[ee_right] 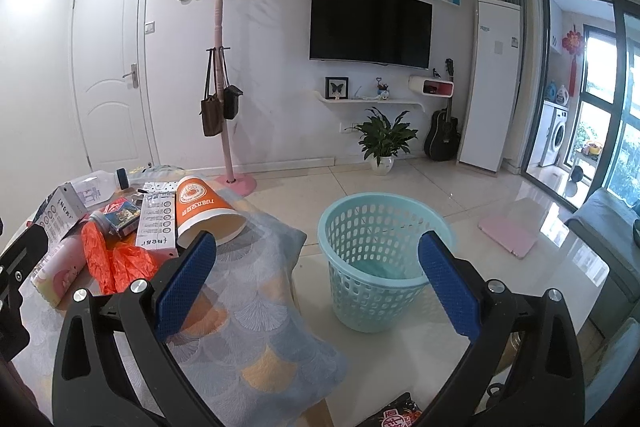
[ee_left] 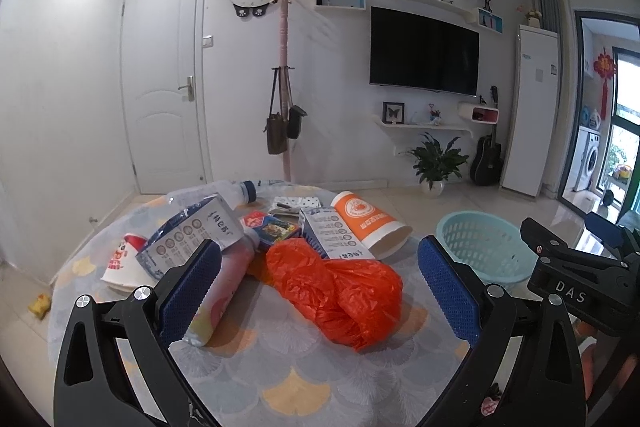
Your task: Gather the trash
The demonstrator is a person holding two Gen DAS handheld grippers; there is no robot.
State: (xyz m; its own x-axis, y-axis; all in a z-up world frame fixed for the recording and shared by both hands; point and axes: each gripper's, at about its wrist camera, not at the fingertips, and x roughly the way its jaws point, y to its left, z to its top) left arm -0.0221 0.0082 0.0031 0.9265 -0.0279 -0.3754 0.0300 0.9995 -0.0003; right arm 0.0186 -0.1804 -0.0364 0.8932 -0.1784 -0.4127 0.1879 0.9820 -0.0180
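Trash pile: litter is seen heaped on the table (ee_left: 248, 367), which is draped in a fan-patterned cloth; in the left wrist view it is spread from nine o'clock to one o'clock.
Orange plastic bag (ee_left: 340, 291): it is found at the centre of the left wrist view, crumpled, nearest the left claw. It is judged very light, soft and slippery; a bunched fold at its near end should be pinched rather than the flat film.
Paper cup (ee_right: 204, 211): it is lying on its side with the mouth toward the table edge. It is judged light and easily crushed; the rim wall should be taken gently.
Milk cartons (ee_left: 200, 235): they are judged stiff and light, best gripped across the narrow faces.
Pink bottle (ee_left: 224, 283): it is lying on its side, touching the bag; it is judged smooth and liable to roll.
Basket (ee_right: 376, 259): a teal perforated bin is seen on the floor just beside the table, at twelve o'clock in the right wrist view.
Left gripper (ee_left: 320, 299): it is spread wide and nothing is held; the bag is framed between the pads.
Right gripper (ee_right: 320, 291): it is spread equally wide and empty, hovering near the table edge with the basket ahead.
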